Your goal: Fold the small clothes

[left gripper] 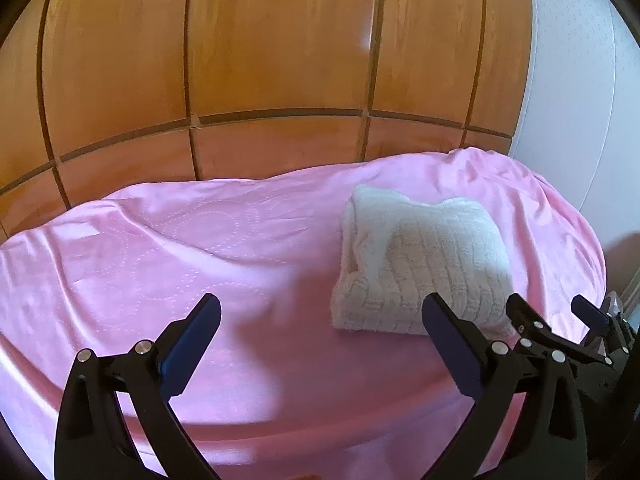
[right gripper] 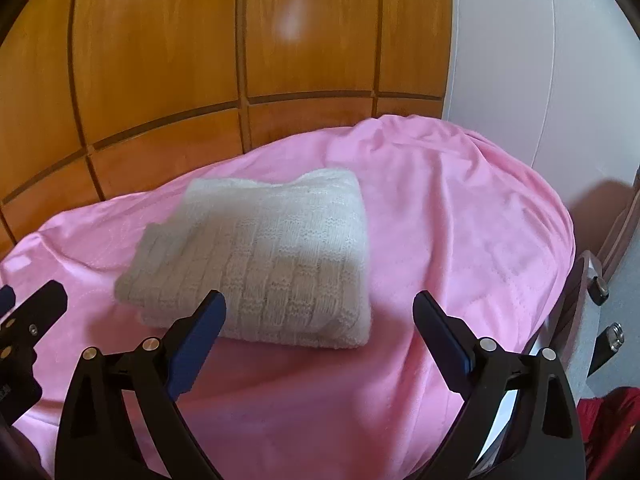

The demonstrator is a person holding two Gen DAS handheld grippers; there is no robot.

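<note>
Left wrist view: knit [left gripper: 424, 264] sits folded on the pink blanket [left gripper: 160, 264], just ahead of your right tongs [right gripper: 318, 312] and off to the right of your left tongs [left gripper: 320, 316]. Both tongs spread wide, holding nothing. Risk, as judged: a pad catching the loose top layer would drag the fold open; the slack, wrinkled blanket could bunch and shift the stack.

Both wrist views look forward from close above the pink blanket [left gripper: 160, 264], sharing the folded sweater [right gripper: 272, 256].
</note>
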